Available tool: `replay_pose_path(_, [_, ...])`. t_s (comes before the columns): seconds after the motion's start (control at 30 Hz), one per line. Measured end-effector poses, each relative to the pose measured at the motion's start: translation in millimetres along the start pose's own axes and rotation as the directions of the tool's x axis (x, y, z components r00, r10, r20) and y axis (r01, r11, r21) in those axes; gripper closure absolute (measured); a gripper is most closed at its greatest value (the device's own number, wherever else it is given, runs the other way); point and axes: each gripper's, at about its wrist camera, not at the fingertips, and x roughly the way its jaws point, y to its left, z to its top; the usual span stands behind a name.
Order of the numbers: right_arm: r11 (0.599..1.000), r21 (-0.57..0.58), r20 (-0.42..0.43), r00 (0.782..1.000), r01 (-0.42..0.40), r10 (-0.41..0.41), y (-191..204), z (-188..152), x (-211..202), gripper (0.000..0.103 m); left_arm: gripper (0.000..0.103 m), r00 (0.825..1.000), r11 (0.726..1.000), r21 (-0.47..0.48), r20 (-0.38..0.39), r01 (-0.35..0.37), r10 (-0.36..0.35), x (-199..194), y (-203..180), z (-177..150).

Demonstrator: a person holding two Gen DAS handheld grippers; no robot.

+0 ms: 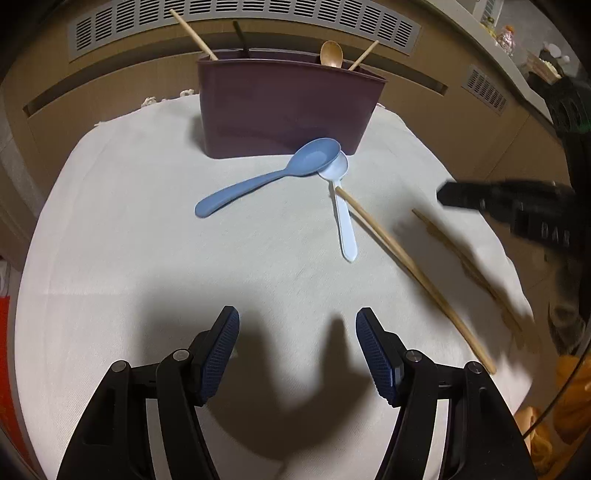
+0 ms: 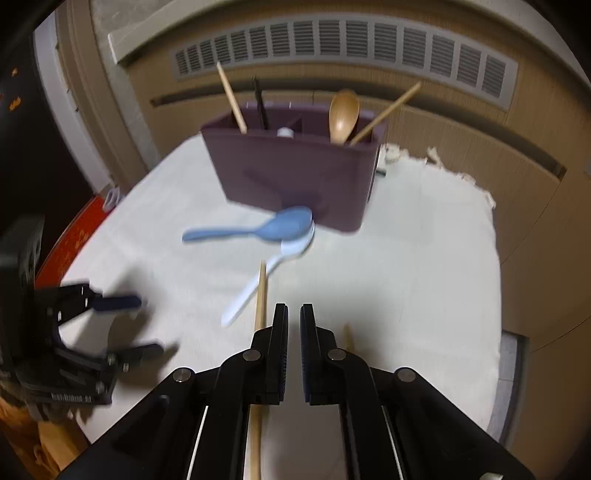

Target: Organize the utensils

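Note:
A dark purple utensil holder stands at the back of the white cloth and holds a wooden spoon, wooden chopsticks and a black stick. A blue spoon lies in front of it, its bowl over a white spoon. One wooden chopstick lies to the right, a second farther right. My left gripper is open and empty above the cloth. My right gripper is nearly shut and empty, over the chopsticks.
The white cloth covers a round table. A wooden wall with vent grilles runs behind the holder. A red object sits off the table's left edge. Cluttered shelf items are at the far right.

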Motion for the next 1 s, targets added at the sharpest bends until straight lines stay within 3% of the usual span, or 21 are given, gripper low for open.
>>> replay_pose_path(0.1, [0.999,-0.029,-0.042,0.999,-0.022,0.021,9,-20,10,0.084,0.037,0.995,0.995,0.015,0.028,-0.097,0.096,2,-7,6])
replay_pose_path(0.13, [0.999,-0.033,-0.053,0.998,-0.027,0.025,11,-24,16,0.077,0.037,0.993,0.994,0.019,0.027,-0.111,0.111,2,-8,6])
replay_pose_path(0.23, [0.999,-0.035,-0.082,0.996,-0.041,0.038,19,-32,34,0.073,0.037,0.994,0.994,0.018,0.012,-0.112,0.112,5,-6,6])
replay_pose_path(0.57, [0.996,-0.089,-0.078,0.997,-0.001,-0.006,35,-31,50,0.071,0.035,0.994,0.994,0.011,0.004,-0.113,0.113,9,-5,6])
replay_pose_path(0.7, [0.996,-0.054,-0.085,0.994,-0.068,0.063,26,-31,40,0.071,0.035,0.994,0.994,0.011,0.0,-0.106,0.106,9,-6,5])
replay_pose_path(0.87, [1.0,-0.01,0.006,1.0,0.028,-0.028,-11,-32,3,0.063,0.035,0.995,0.995,0.002,-0.001,-0.095,0.095,8,-6,7])
replay_pose_path(1.0, [0.996,-0.001,0.001,0.996,0.087,-0.087,-32,-45,-6,0.059,0.035,0.998,0.998,-0.016,-0.019,-0.058,0.058,15,-13,13])
